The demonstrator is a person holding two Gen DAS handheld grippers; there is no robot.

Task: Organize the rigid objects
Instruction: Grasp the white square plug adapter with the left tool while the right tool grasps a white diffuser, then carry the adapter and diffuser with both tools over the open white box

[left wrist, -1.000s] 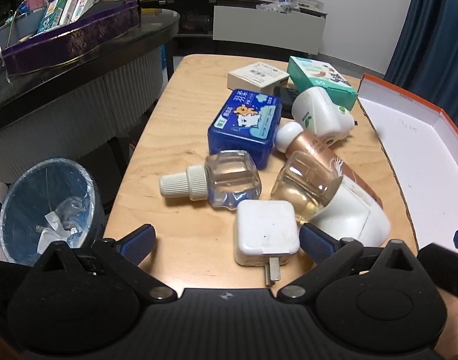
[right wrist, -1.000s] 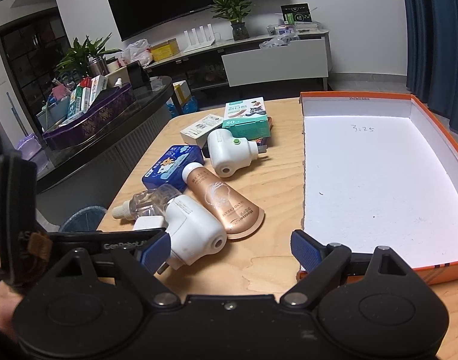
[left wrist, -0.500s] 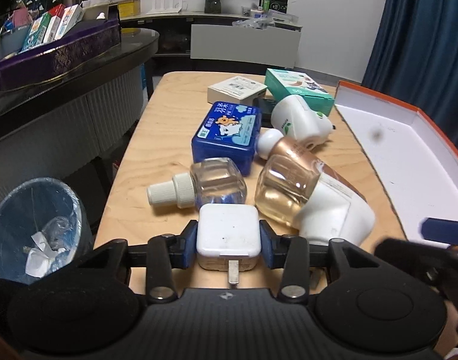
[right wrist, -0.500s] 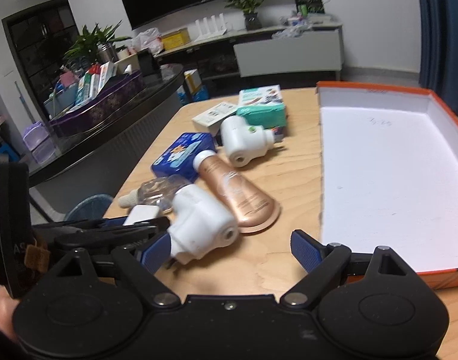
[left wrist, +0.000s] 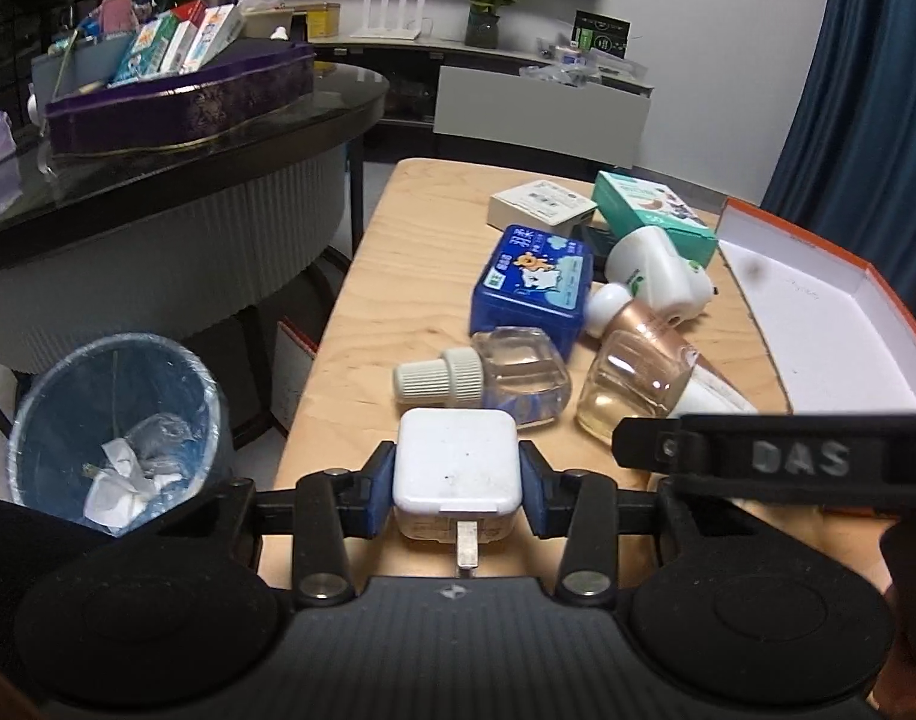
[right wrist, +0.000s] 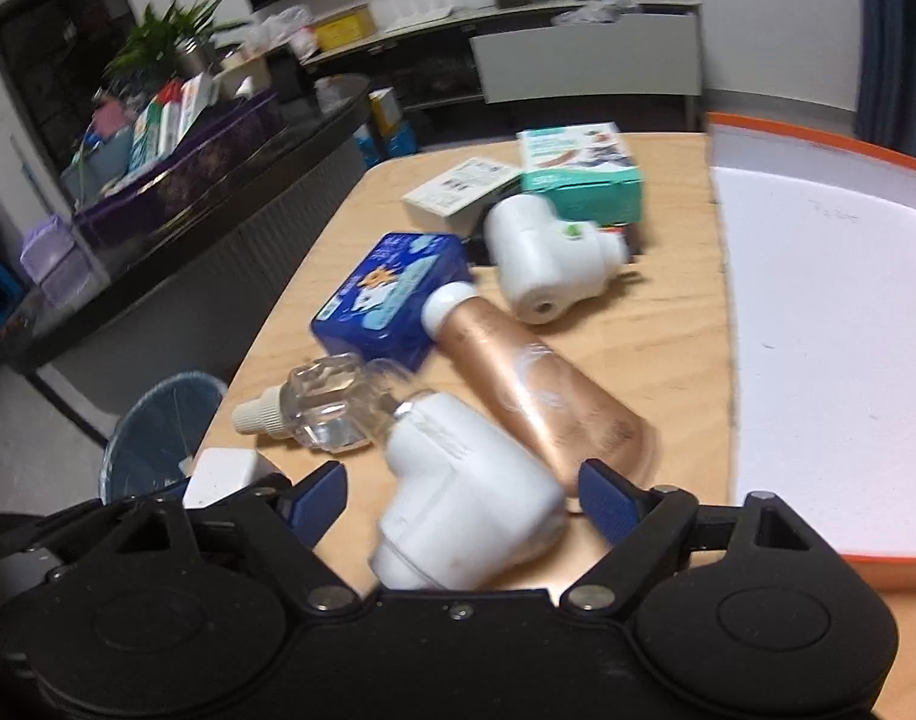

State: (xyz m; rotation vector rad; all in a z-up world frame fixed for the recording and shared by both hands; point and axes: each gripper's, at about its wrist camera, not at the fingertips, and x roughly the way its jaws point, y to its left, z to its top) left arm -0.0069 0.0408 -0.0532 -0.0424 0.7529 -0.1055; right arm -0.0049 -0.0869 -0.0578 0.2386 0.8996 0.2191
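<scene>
On a wooden bench, the left gripper has its blue fingers pressed on both sides of a white plug adapter, its metal prong pointing back at the camera. Just past the adapter, at 12 o'clock, a clear bottle with a ribbed cap lies on its side; a blue tin sits beyond it. The right gripper straddles a white plug-in diffuser, its fingers closing on either side with gaps still showing, so nothing is clamped yet. From the diffuser, a rose-gold tube lies at 1 o'clock, a second white diffuser further off at 12, and a teal box and a white carton beyond that. An orange-rimmed tray with a white floor fills the bench at 3 o'clock. A lined waste bin stands on the floor at 9 o'clock of the adapter.
</scene>
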